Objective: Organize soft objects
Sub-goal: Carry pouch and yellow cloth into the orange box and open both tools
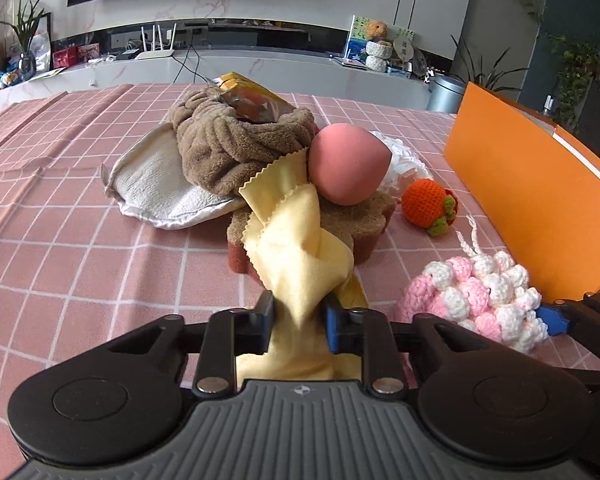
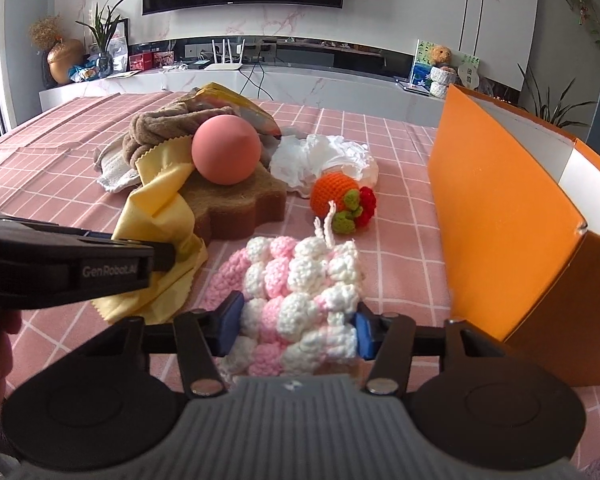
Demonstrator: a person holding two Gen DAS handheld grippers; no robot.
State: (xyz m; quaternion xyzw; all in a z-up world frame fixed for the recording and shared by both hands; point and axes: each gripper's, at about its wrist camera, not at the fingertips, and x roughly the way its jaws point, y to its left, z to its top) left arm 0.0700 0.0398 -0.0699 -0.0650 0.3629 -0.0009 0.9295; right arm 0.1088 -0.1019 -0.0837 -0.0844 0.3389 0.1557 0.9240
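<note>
My left gripper (image 1: 298, 310) is shut on a yellow cloth (image 1: 296, 240), whose far end lies under a pink ball (image 1: 348, 164) on a brown sponge (image 1: 364, 216). The cloth (image 2: 156, 216) and the left gripper (image 2: 162, 258) also show in the right wrist view. My right gripper (image 2: 296, 326) is shut on a pink and white crochet piece (image 2: 300, 280), seen at the right in the left wrist view (image 1: 480, 296). An open orange box (image 2: 512, 208) stands just right of it.
A brown towel (image 1: 228, 144), a white pad (image 1: 156, 184), a foil packet (image 1: 248, 96), white crumpled fabric (image 2: 324, 160) and an orange crochet fruit (image 2: 340, 200) lie on the pink checked tablecloth (image 1: 80, 240). A white counter runs behind the table.
</note>
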